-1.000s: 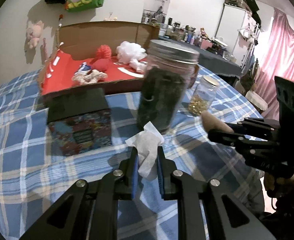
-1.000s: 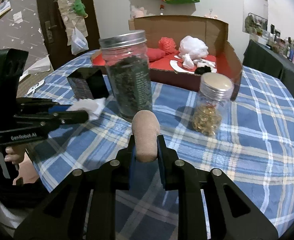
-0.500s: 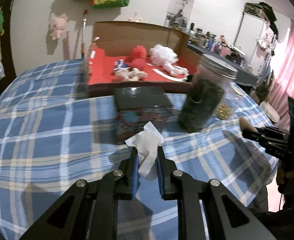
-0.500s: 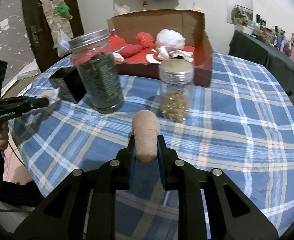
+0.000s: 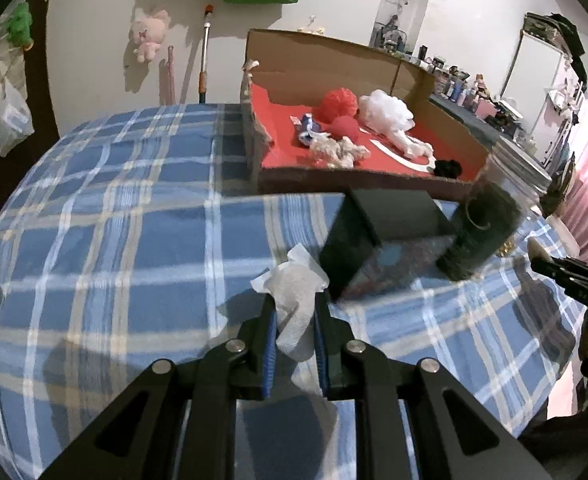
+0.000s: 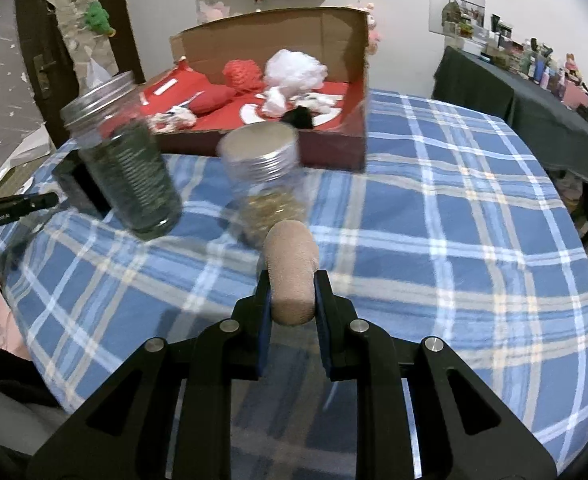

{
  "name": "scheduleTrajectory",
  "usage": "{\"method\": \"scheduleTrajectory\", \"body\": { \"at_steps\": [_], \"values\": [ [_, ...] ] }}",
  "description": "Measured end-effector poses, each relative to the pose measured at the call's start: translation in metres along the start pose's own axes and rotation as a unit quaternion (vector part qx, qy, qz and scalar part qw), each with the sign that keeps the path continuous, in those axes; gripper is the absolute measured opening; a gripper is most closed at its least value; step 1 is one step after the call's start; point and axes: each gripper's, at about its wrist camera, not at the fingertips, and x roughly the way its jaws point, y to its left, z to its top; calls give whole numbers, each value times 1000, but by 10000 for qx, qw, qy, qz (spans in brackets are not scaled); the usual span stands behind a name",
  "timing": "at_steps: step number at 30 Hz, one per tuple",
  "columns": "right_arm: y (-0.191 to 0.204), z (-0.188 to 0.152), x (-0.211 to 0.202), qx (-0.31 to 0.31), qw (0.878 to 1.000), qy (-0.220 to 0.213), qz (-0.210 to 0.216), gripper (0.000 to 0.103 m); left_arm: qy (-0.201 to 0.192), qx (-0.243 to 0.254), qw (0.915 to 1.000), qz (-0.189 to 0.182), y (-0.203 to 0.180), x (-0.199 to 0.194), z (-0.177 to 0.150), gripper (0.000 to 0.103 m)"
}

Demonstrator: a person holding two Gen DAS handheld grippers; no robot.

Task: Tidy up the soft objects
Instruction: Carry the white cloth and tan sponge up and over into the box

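— Both views have swung since a second ago: the cardboard box (image 5: pixel 357 148) now sits more squarely ahead of the left gripper (image 5: pixel 294 332), and the tall dark jar (image 6: pixel 128 168) has slid off to the left of the right gripper (image 6: pixel 292 296).

— What are they carrying?

— Left gripper is closed down on a crumpled white tissue (image 5: pixel 294 300); right gripper is clamped on a tan foam roll (image 6: pixel 292 276). Both pieces hang above the worktop (image 6: pixel 453 240), on the near side of the box.

— How far along would you say?

— Partway, I judge. Inside the box lie a red mesh pouf (image 5: pixel 339 102), a white pouf (image 5: pixel 385 110), a pale rag bundle (image 5: pixel 339 152) and a small black ball (image 5: pixel 447 167). The two held pieces are not yet in it.

— Room to get there?

— Left of the box, the blue plaid cloth is bare up to the worktop's round edge, so the left side has an open run. A dark tin (image 5: pixel 377 236) stands just before the box's front wall, beside the tissue. For the right gripper, the small gold-filled jar (image 6: pixel 268 184) stands between the foam roll and the box; right of the box the cloth is open. The box's front wall is low, its back flap tall.
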Motion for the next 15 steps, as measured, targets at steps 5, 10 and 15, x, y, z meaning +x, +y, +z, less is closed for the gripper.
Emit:
{"method": "scheduleTrajectory", "body": {
  "at_steps": [5, 10, 15],
  "values": [
    [-15, 10, 6, -49, 10000, -11, -7, 18, -59, 298, 9995, -116, 4, 7, 15, 17],
    [-24, 25, 13, -263, 9996, -33, -21, 18, -46, 493, 9981, -371, 8, 17, 33, 17],
    [-28, 37, 19, -465, 9988, -55, 110, 18, -64, 690, 9962, -536, 10, 26, 45, 17]
  ]
}}
